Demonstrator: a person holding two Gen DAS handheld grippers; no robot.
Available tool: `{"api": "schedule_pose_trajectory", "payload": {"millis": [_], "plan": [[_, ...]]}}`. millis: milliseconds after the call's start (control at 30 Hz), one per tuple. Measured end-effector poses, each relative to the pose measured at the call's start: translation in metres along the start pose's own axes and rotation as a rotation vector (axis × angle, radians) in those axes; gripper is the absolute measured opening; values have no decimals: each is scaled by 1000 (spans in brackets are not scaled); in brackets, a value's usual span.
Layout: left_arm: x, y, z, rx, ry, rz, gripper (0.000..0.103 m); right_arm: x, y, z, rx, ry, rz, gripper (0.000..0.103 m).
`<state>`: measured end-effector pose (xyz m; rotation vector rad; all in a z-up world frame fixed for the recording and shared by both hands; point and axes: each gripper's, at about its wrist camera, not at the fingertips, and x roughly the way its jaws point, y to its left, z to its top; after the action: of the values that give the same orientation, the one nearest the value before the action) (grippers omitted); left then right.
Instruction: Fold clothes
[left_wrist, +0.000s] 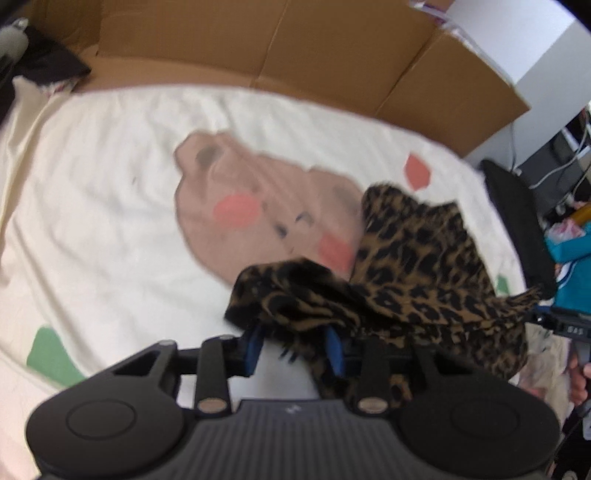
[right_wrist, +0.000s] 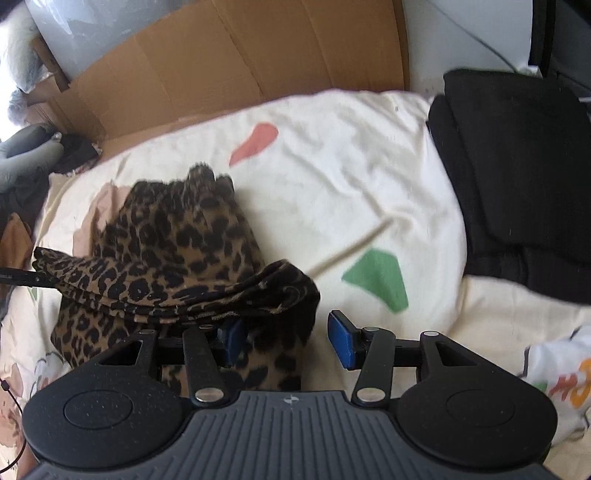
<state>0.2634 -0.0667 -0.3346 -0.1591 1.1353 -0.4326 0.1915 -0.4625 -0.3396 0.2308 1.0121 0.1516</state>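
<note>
Both grippers, left gripper (left_wrist: 295, 343) and right gripper (right_wrist: 286, 338), tilt steeply down over the leopard-print garment (right_wrist: 177, 243).

The left gripper (left_wrist: 295, 345) points steeply down, its blue pads (left_wrist: 253, 349) partly apart with leopard-print cloth (left_wrist: 417, 266) bunched between and over them. The right gripper (right_wrist: 288, 341) also tilts down, jaws standing apart; the cloth lies against its left pad (right_wrist: 232, 341) while the right pad (right_wrist: 341, 339) is bare.
</note>
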Motion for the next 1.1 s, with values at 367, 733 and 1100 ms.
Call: {"api": "schedule_pose_trajectory", "payload": {"millis": [367, 733, 1100], "plan": [[13, 6, 21, -3, -52, 10, 43, 7, -11, 22, 46, -50, -12, 55], [24, 16, 28, 0, -56, 55, 48, 9, -19, 20, 73, -48, -8, 51], [38, 18, 35, 36, -50, 36, 9, 15, -12, 26, 28, -61, 20, 3]]}}
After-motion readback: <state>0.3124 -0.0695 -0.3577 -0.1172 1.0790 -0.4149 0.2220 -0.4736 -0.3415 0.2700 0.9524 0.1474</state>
